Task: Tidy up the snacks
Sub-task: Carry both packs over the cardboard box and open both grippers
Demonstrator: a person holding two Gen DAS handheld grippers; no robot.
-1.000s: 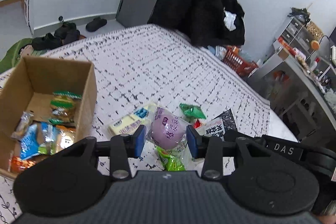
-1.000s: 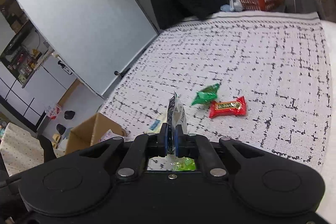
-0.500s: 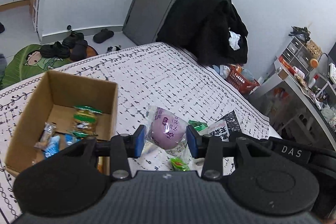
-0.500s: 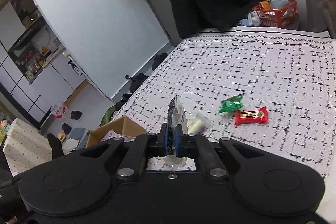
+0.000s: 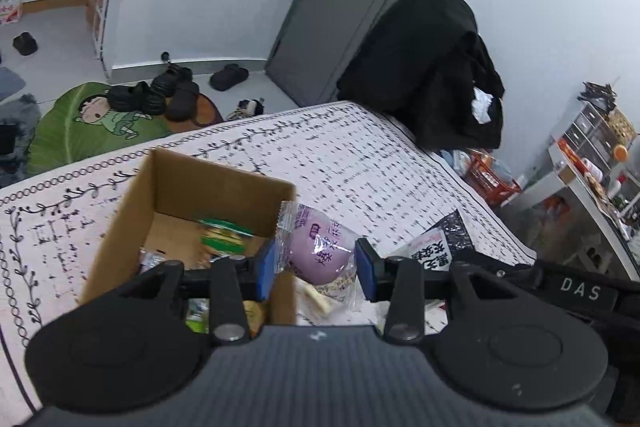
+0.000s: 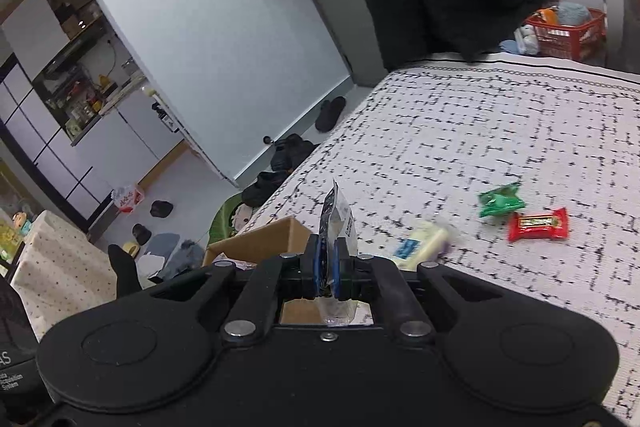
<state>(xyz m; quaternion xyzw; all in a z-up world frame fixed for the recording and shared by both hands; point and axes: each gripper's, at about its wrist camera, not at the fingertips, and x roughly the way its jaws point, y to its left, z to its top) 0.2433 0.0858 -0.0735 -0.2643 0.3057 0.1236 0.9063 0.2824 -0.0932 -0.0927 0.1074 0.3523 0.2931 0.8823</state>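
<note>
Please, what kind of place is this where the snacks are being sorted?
Most likely a small lived-in home, perhaps a studio flat. Shoes lie on the floor by the grey door, a black coat hangs over something beside the patterned cloth, and a kitchen nook opens off the room.

A black coat (image 5: 432, 67) is hanging over something at the upper right of the left wrist view, dark slippers (image 5: 176, 93) are lying on the floor at centre left beside a green cartoon mat (image 5: 96, 131), and a red basket (image 6: 568, 35) is sitting at the upper right of the right wrist view.
</note>
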